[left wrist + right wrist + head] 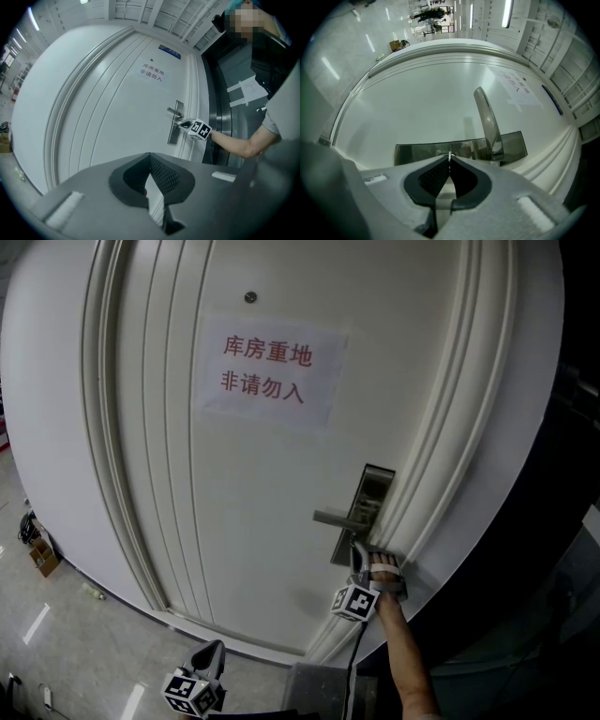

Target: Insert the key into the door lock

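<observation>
Two grippers show in the head view, well apart. The right gripper [356,553] points up at a white door [253,474]. Its tips sit just under the lever handle [336,518], at the lower end of the dark lock plate [373,486]. A hand [386,574] grips it from below, with the marker cube [355,602] beside the wrist. The left gripper [215,651] hangs at the bottom left over a grey floor [66,634], away from the lock. A paper sign [270,369] with red characters is stuck to the door higher up.

From the left gripper view, that gripper's own jaws meet at the tips with nothing between them, and only the white door shows past them. Far ahead, the right gripper reaches the lock plate below the handle, a bare forearm [234,143] trailing behind it.

In the right gripper view, the jaws are pinched together on the key [450,156]. It is a thin sliver of metal seen edge-on, poking out just past the tips. Its front end lies against the lock plate near the plate's middle, to the left of where the lever handle joins it. The jaw tips cover the spot, so I cannot tell whether the key has entered the keyhole.
</observation>
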`<control>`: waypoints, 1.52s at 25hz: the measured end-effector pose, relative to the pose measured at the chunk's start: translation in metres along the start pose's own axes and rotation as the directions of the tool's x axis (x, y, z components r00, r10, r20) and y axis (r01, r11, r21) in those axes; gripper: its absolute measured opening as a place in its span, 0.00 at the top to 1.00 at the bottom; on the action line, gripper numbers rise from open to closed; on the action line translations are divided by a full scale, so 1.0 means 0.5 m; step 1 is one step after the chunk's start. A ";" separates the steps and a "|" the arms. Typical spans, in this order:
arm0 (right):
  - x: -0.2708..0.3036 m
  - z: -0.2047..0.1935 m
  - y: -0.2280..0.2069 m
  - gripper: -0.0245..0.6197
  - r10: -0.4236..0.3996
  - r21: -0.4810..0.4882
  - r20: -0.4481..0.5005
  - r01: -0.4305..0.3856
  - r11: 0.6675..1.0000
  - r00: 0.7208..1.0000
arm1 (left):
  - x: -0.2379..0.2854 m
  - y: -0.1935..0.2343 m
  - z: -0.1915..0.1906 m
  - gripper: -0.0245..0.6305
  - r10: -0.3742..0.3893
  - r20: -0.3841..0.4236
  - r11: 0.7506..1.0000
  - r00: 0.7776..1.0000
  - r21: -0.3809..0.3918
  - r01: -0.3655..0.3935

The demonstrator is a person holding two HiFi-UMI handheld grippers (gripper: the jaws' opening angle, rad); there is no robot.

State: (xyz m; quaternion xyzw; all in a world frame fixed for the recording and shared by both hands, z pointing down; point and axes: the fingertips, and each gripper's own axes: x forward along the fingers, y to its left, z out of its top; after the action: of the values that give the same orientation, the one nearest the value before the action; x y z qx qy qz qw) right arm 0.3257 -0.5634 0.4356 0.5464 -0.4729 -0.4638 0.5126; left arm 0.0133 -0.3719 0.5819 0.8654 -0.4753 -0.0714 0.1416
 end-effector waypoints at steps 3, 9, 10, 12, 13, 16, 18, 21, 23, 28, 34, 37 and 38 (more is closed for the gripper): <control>-0.001 0.001 -0.005 0.94 0.007 0.007 -0.013 -0.007 1.000 1.000 | 0.001 -0.002 0.003 0.96 -0.002 -0.001 1.000 1.000 -0.006 0.002; 0.001 0.004 -0.006 0.94 0.011 0.002 -0.017 -0.011 1.000 1.000 | 0.002 -0.005 0.004 0.96 -0.009 -0.003 1.000 1.000 -0.007 0.009; 0.000 0.004 -0.007 0.94 0.010 0.002 -0.022 -0.010 1.000 1.000 | 0.002 -0.007 0.004 0.96 -0.011 -0.002 1.000 1.000 -0.010 0.011; 0.000 0.003 -0.006 0.94 0.006 0.005 -0.024 -0.006 1.000 1.000 | 0.001 -0.010 0.003 0.96 -0.013 -0.003 1.000 1.000 -0.012 0.013; 0.000 0.002 -0.005 0.94 0.004 0.008 -0.023 -0.004 1.000 1.000 | -0.001 -0.010 0.001 0.96 -0.012 -0.003 1.000 1.000 -0.012 0.012; 0.002 0.002 -0.002 0.94 -0.005 0.006 -0.020 0.005 1.000 1.000 | -0.009 -0.004 0.000 0.96 -0.004 -0.001 1.000 1.000 -0.010 0.004; 0.005 0.003 -0.001 0.94 -0.022 -0.001 -0.016 0.022 1.000 1.000 | -0.014 -0.002 0.004 0.96 0.001 0.002 1.000 1.000 -0.013 -0.001; 0.009 0.006 0.007 0.91 -0.036 0.021 -0.004 0.037 0.999 0.999 | -0.017 0.000 0.009 0.96 0.005 0.011 1.000 1.000 -0.014 -0.005; 0.003 0.013 0.009 0.84 -0.026 0.037 0.000 0.026 0.999 1.000 | -0.020 -0.001 0.008 0.96 0.003 0.013 1.000 1.000 -0.012 -0.003; -0.006 0.025 0.017 0.72 -0.015 0.066 -0.006 0.015 0.998 1.000 | -0.033 0.005 0.008 0.96 0.010 0.010 1.000 1.000 -0.011 -0.010; -0.014 0.026 0.024 0.65 -0.018 0.073 -0.010 0.019 0.997 1.000 | -0.057 0.017 0.004 0.96 0.022 0.008 1.000 1.000 -0.010 -0.021; -0.032 0.033 0.015 0.66 -0.028 0.089 -0.012 0.029 0.996 1.000 | -0.068 0.020 0.001 0.96 0.022 0.007 1.000 1.000 -0.007 -0.022; -0.039 0.035 0.013 0.66 -0.036 0.096 -0.009 0.037 0.995 0.999 | -0.072 0.020 0.001 0.96 0.021 0.008 1.000 1.000 -0.006 -0.021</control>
State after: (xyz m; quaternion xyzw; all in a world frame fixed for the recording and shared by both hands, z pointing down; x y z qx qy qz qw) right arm 0.3059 -0.5462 0.4419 0.5805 -0.4828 -0.4478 0.4790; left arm -0.0145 -0.3467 0.5841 0.8597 -0.4845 -0.0749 0.1431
